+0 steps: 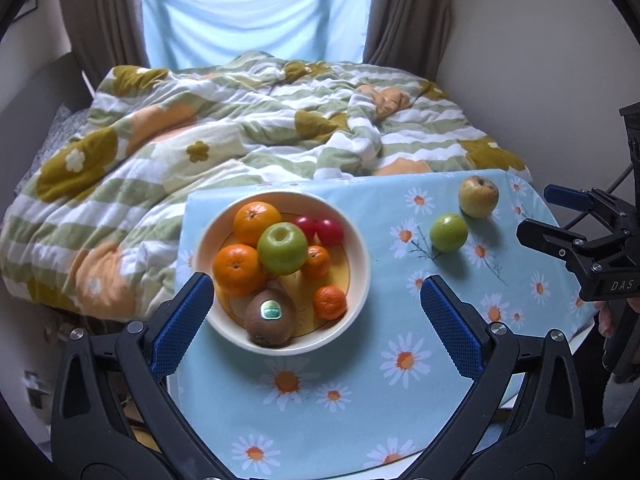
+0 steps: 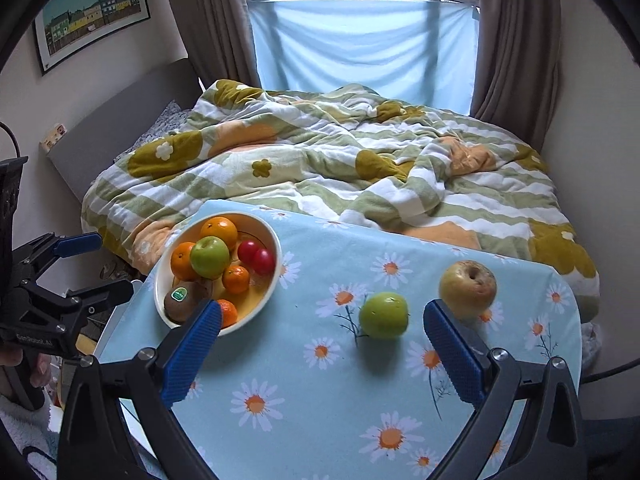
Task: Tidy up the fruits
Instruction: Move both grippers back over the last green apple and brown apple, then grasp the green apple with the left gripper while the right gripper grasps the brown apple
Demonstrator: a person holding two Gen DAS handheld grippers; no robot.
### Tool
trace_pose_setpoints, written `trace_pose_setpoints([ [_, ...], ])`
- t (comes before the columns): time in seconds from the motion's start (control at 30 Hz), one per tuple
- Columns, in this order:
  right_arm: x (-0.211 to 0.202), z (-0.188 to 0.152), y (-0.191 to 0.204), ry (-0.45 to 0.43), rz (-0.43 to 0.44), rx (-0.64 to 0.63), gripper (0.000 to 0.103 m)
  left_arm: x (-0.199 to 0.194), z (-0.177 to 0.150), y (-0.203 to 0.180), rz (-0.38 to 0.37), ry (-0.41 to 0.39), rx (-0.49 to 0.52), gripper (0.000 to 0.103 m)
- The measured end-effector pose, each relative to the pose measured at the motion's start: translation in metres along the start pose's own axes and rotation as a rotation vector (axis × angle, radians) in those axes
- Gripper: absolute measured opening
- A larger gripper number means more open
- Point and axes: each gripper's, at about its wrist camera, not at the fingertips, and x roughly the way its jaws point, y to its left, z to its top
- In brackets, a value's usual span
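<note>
Jaws of both claws stand wide apart with nothing between them. Left claw (image 1: 316, 316) hangs above the near part of the table, its blue pads to either side of the bowl (image 1: 362, 264) as seen from its own camera, touching neither rim nor fruit. Right claw (image 2: 322, 350) hangs over the cloth (image 2: 312, 400), with the loose green apple (image 2: 384, 315) in view between its pads but clear of them. Just beside that apple, farther right, sits a yellow apple (image 2: 468, 288); both lie on the daisy-printed cloth, well apart from the bowl. The bowl, at the table's left end, holds two oranges (image 1: 256, 222), a green apple (image 1: 282, 248), two red fruits (image 1: 320, 230), two mandarins (image 1: 329, 302) and a stickered kiwi (image 1: 270, 322). Beyond the table lies a bed with a rumpled quilt (image 2: 320, 160).
</note>
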Motion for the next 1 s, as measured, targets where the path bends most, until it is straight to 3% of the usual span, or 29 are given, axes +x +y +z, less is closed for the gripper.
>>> trace_pose_setpoints([
  [0.27, -0.009, -0.008, -0.069, 0.01, -0.024, -0.061, 0.101, 0.028, 0.01, -0.065, -0.003, 0.009, -0.049, 0.103],
  [0.57, 0.03, -0.018, -0.149, 0.103, 0.011, -0.095, 0.101, 0.093, 0.011, -0.127, 0.02, 0.058, -0.071, 0.103],
  [0.87, 0.083, -0.017, -0.185, 0.167, 0.057, -0.119, 0.101, 0.162, 0.009, -0.165, -0.003, 0.103, -0.035, 0.103],
  [1.0, 0.1, -0.018, -0.189, 0.182, 0.09, -0.11, 0.101, 0.188, 0.007, -0.175, -0.005, 0.13, -0.014, 0.094],
])
